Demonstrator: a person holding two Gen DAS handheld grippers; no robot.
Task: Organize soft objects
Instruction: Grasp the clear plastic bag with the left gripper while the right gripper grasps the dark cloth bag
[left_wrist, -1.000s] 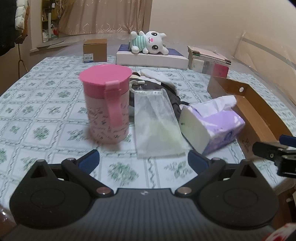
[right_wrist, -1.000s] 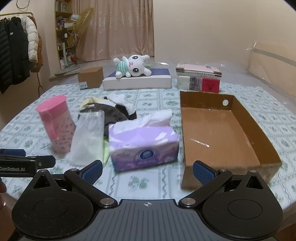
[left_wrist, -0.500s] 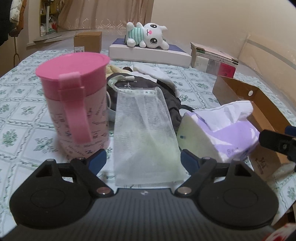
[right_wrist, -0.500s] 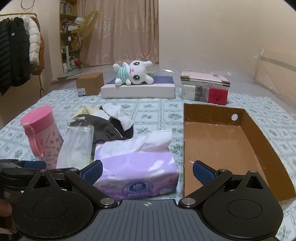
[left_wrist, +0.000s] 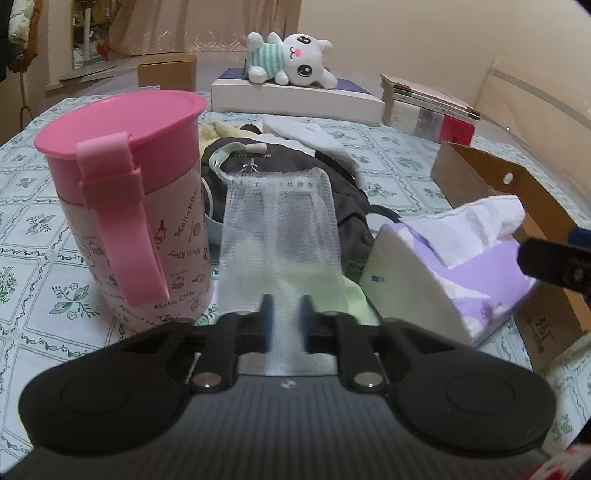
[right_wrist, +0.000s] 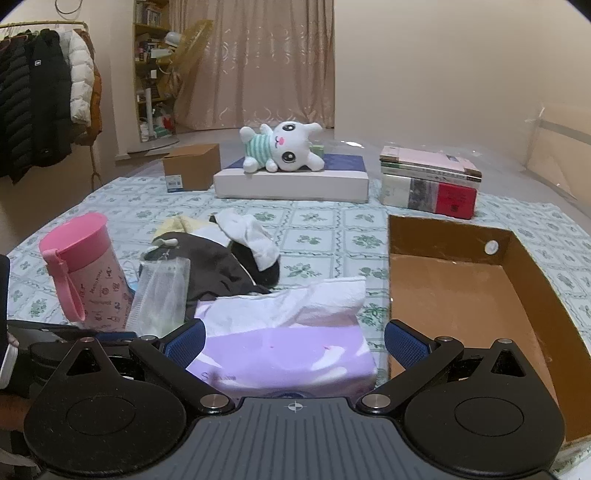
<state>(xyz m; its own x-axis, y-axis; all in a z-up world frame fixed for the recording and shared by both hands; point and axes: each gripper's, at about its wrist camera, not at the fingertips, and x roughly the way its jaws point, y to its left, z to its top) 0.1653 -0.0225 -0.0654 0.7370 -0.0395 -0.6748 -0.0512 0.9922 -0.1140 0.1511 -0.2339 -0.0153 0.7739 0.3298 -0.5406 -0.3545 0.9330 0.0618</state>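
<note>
A white mesh pouch (left_wrist: 277, 229) with something pale green inside lies on the patterned tablecloth; it also shows in the right wrist view (right_wrist: 160, 295). My left gripper (left_wrist: 286, 319) is shut on its near end. A purple tissue pack (left_wrist: 454, 266) lies to its right. My right gripper (right_wrist: 293, 341) is open, with its fingers on either side of the tissue pack (right_wrist: 288, 350). A pile of dark and white clothes (right_wrist: 229, 254) lies behind. An open cardboard box (right_wrist: 480, 295) stands on the right, nothing in it.
A pink lidded mug (left_wrist: 125, 221) stands just left of the pouch. A plush cat (right_wrist: 284, 149) lies on a white flat box (right_wrist: 291, 181) at the back. Stacked books (right_wrist: 428, 184) and a small carton (right_wrist: 192, 171) stand at the back too.
My left gripper has moved forward and closed on the near end of the mesh pouch. My right gripper has come down closer over the tissue pack.
</note>
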